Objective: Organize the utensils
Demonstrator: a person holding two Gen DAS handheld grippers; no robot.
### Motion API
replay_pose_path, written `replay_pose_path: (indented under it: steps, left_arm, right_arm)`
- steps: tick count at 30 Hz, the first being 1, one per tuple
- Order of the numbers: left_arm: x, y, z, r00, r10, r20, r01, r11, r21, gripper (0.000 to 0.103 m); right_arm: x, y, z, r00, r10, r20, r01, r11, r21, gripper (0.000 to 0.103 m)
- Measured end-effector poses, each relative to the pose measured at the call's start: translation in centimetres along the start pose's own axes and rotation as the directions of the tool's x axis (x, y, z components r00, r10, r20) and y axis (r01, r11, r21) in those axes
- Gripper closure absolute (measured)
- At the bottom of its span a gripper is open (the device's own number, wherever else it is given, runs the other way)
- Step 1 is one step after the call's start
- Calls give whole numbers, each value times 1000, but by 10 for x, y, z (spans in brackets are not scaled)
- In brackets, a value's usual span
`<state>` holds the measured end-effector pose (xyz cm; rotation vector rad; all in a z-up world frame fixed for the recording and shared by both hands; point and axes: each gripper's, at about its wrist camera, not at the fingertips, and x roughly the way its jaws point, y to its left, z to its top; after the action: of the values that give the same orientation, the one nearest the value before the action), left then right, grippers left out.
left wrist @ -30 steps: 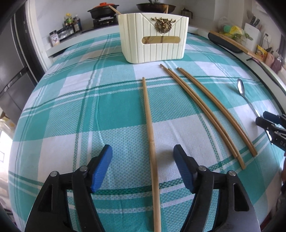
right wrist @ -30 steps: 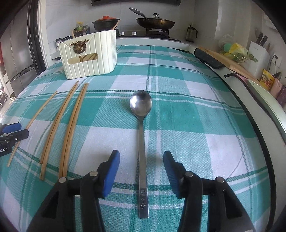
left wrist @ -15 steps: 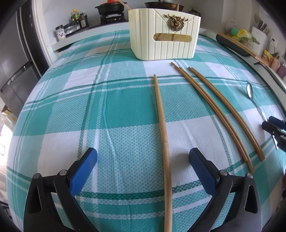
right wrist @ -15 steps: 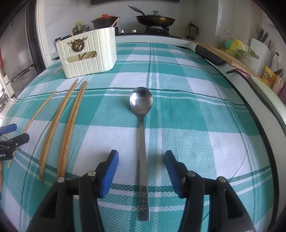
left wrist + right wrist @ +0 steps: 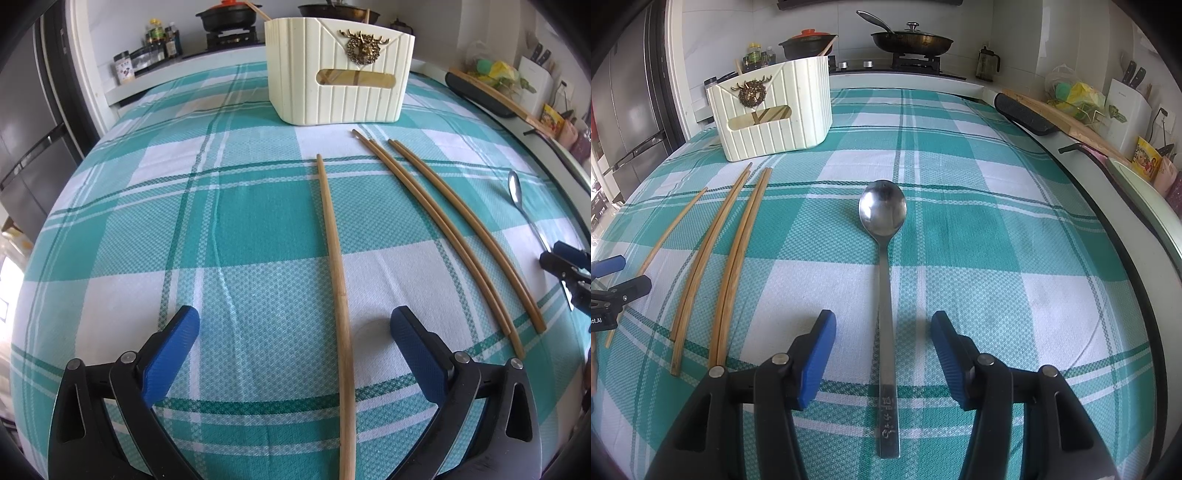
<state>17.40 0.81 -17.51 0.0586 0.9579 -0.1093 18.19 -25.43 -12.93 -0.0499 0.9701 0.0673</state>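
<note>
A single wooden chopstick point(image 5: 332, 258) lies lengthwise on the teal checked tablecloth point(image 5: 147, 221), passing between the wide-open jaws of my left gripper point(image 5: 295, 325) without touching either pad. Two more pairs of chopsticks point(image 5: 436, 221) lie to its right. A steel spoon point(image 5: 882, 214) lies bowl away from me, its handle running between the jaws of my open right gripper point(image 5: 883, 325), with both pads clear of it. A cream ribbed utensil box point(image 5: 340, 74) with a brass deer emblem stands at the far side, some utensils showing through its slot.
Behind the table is a stove with a frying pan point(image 5: 910, 40) and a black pot point(image 5: 807, 44), and spice jars point(image 5: 147, 51) at the left. A cutting board point(image 5: 1063, 118) and knife block point(image 5: 1126, 107) line the right counter. A dark fridge point(image 5: 628, 110) stands left.
My left gripper's jaws have spread much wider around the single chopstick, and its view has shifted a little. The right gripper and the spoon are almost unchanged.
</note>
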Motion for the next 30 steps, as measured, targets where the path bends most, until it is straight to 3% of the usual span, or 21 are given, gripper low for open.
replay_pose_path:
  steps: [8, 12, 16, 20, 24, 29, 30]
  left_arm:
    - [1, 0, 3, 1000, -11, -25, 11, 1000, 9, 1]
    - [3, 2, 14, 996, -49, -78, 52, 998, 40, 9]
    - [13, 0, 32, 990, -74, -122, 85, 992, 93, 14]
    - [28, -5, 52, 987, -87, -134, 105, 985, 134, 16]
    - [36, -13, 70, 985, -104, -141, 125, 980, 153, 36]
    - [38, -24, 79, 986, -120, -118, 139, 976, 169, 77]
    - [38, -26, 78, 986, -128, -106, 145, 975, 171, 90]
  right_arm:
    - [0, 0, -1, 1000, 3, 0, -3, 1000, 2, 48]
    - [0, -1, 0, 1000, 16, -11, -16, 1000, -3, 48]
    - [8, -2, 16, 995, 33, -92, -36, 999, -31, 47]
    - [26, 0, 38, 995, 32, -98, -38, 997, -61, 47]
    - [48, 6, 64, 993, 44, -114, -52, 996, -71, 45]
    - [63, 7, 82, 997, 16, -75, -17, 1000, -17, 50]
    - [63, 7, 82, 998, 4, -60, -4, 1000, -13, 54]
